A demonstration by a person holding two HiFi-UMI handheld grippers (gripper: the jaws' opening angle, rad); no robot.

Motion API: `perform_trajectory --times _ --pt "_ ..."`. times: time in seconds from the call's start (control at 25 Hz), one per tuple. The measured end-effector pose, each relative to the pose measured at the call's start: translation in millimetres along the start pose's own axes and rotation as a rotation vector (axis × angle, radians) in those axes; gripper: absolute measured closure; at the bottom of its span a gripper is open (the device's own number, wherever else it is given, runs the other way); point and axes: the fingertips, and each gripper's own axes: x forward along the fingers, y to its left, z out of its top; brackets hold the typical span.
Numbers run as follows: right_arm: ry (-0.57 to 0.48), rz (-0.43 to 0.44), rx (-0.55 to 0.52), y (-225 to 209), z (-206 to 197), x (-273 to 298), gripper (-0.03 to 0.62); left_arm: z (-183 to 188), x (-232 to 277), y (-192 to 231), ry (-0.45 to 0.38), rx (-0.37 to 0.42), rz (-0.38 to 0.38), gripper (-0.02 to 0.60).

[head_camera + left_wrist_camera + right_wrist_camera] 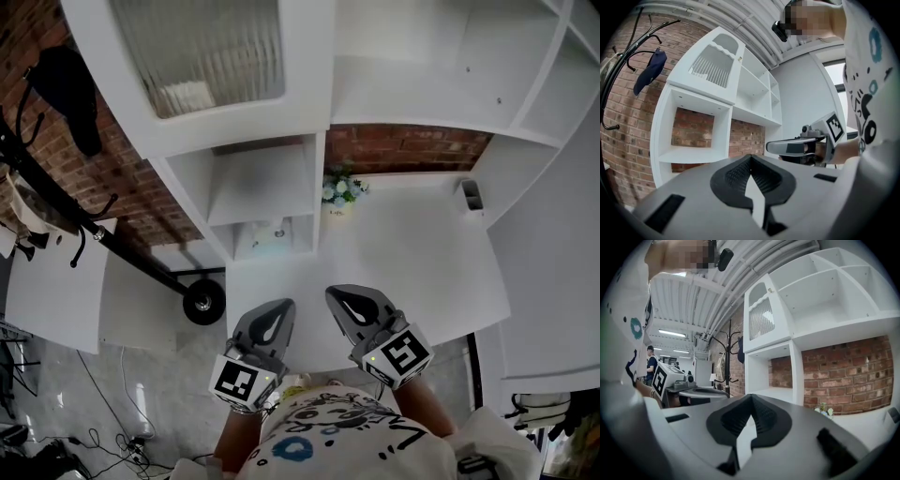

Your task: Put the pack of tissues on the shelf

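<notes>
I see no clear pack of tissues; a pale, faint object (pixel 268 240) lies in the low cubby of the white shelf unit (pixel 314 178), too dim to name. My left gripper (pixel 284 306) and right gripper (pixel 334 293) hover side by side over the front edge of the white desk (pixel 412 253). Both are shut with nothing held. In the left gripper view the left gripper (pixel 750 157) points at the shelf, with the right gripper (pixel 787 147) beside it. The right gripper view shows the right gripper (pixel 751 396) shut and the left gripper (pixel 699 393) at its left.
A small pot of flowers (pixel 339 193) stands at the back of the desk, and a small grey holder (pixel 472 195) at its right. A black coat rack (pixel 58 150) and a wheel (pixel 202 302) are on the left. A ribbed-glass cabinet door (pixel 208 49) sits above.
</notes>
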Motion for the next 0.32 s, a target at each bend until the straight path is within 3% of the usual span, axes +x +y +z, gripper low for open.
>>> perform_trajectory --times 0.32 --pt "0.002 0.005 0.008 3.4 0.7 1.8 0.569 -5.7 -2.3 -1.9 0.017 0.018 -0.016 0.566"
